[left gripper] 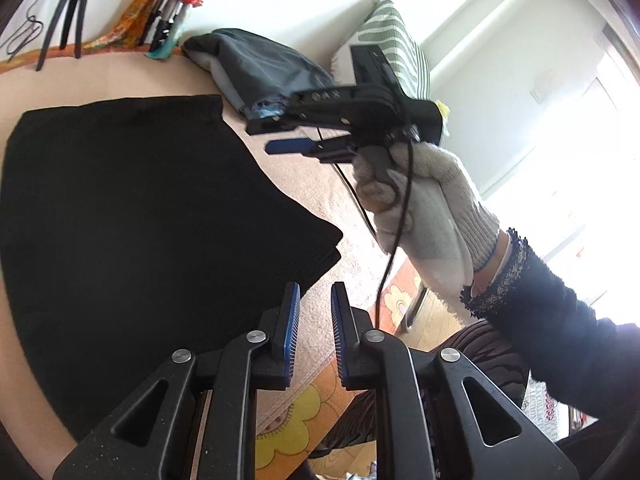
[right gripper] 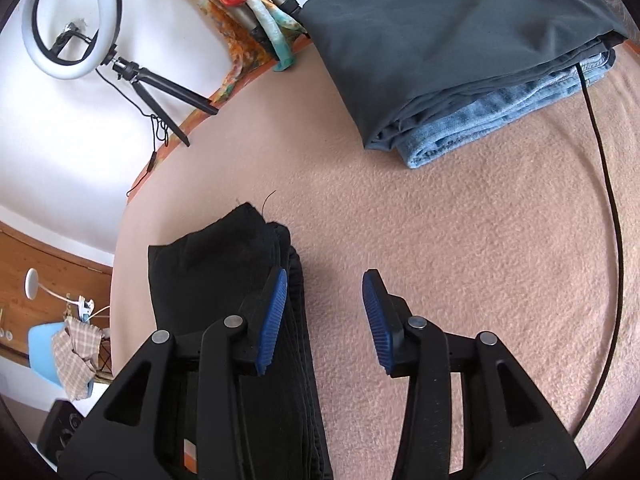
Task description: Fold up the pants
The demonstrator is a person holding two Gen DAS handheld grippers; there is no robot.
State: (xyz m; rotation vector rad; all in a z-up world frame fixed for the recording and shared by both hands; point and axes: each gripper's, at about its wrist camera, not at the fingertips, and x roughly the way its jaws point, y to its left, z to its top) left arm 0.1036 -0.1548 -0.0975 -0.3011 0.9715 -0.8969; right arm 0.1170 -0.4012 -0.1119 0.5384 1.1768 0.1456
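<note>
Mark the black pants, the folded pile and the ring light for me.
black pants [left gripper: 132,200], left wrist view, middle of top layer
folded pile [right gripper: 440,40], right wrist view, grey top garment
ring light [right gripper: 30,44], right wrist view, white rim

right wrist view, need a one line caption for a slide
Open right hand-held gripper above the folded black pants on a pink blanket, other folded clothes stacked behind.

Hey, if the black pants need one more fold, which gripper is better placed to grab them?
Probably the right gripper: its open jaws hang just beside the folded edge of the black pants. The left gripper, also empty, sits off a corner of the pants, over the pink blanket.
</note>
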